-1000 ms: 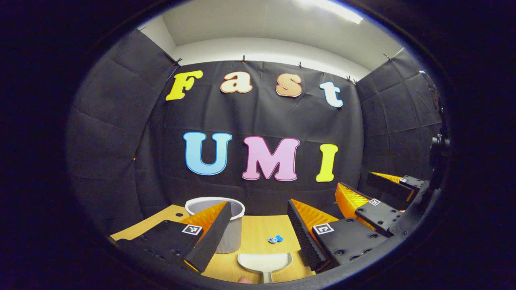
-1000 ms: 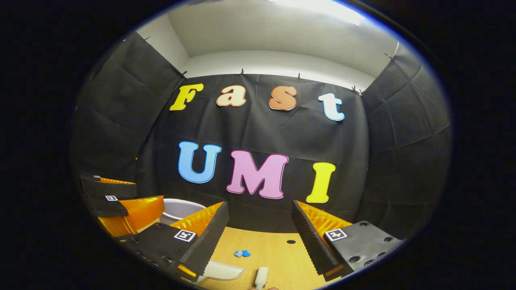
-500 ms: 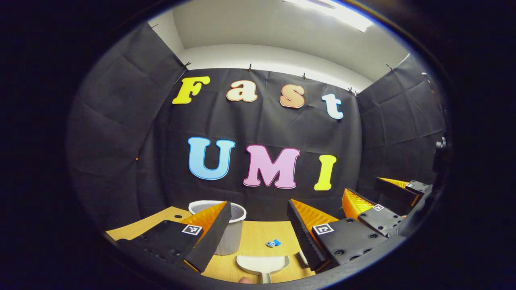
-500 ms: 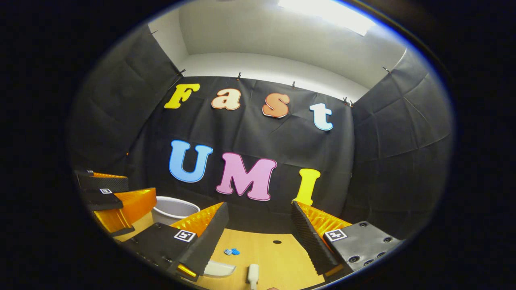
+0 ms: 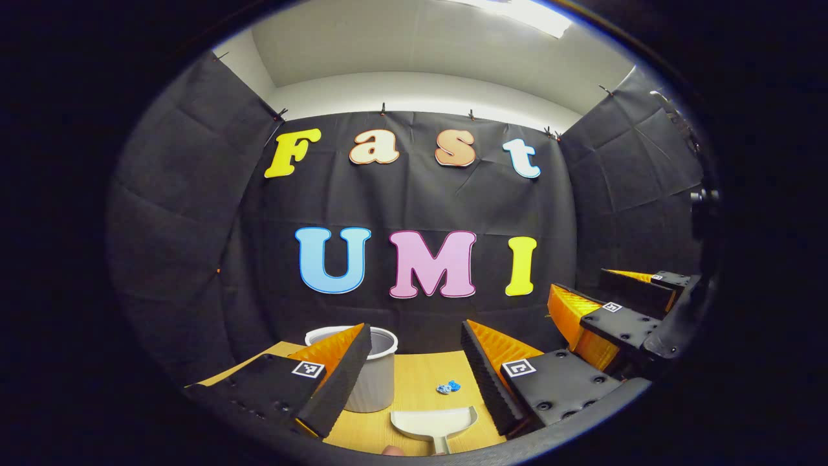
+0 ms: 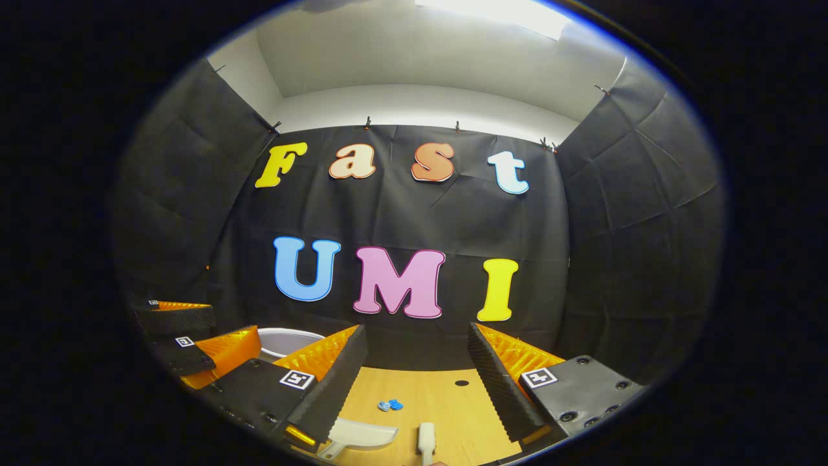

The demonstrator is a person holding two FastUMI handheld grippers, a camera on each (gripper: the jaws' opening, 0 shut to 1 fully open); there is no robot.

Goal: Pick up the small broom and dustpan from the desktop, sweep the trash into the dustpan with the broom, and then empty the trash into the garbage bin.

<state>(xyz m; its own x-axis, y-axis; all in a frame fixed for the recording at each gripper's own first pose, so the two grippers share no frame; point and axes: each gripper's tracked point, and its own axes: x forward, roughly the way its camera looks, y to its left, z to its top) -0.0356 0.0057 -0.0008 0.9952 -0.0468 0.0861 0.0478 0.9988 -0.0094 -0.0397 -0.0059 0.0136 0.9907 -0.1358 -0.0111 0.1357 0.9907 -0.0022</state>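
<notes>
Left gripper view: my left gripper (image 5: 414,369) spread, empty, low centre. Dustpan (image 5: 432,422) at bottom centre on desk (image 5: 414,375), trash (image 5: 447,387) just above it, bin (image 5: 375,382) left of it. Right gripper (image 5: 605,304) at right.

Right gripper view: my right gripper (image 6: 417,369) spread, empty. Broom (image 6: 425,440) at bottom centre, dustpan (image 6: 362,432) to its left, trash (image 6: 390,405) above.

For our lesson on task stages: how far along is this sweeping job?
Nothing looks done yet. The blue trash lies on the desktop, the dustpan lies flat and the broom handle is ungrasped. In hand: left gripper and right gripper are open above them. Left: grasping, sweeping, emptying into the bin.
</notes>
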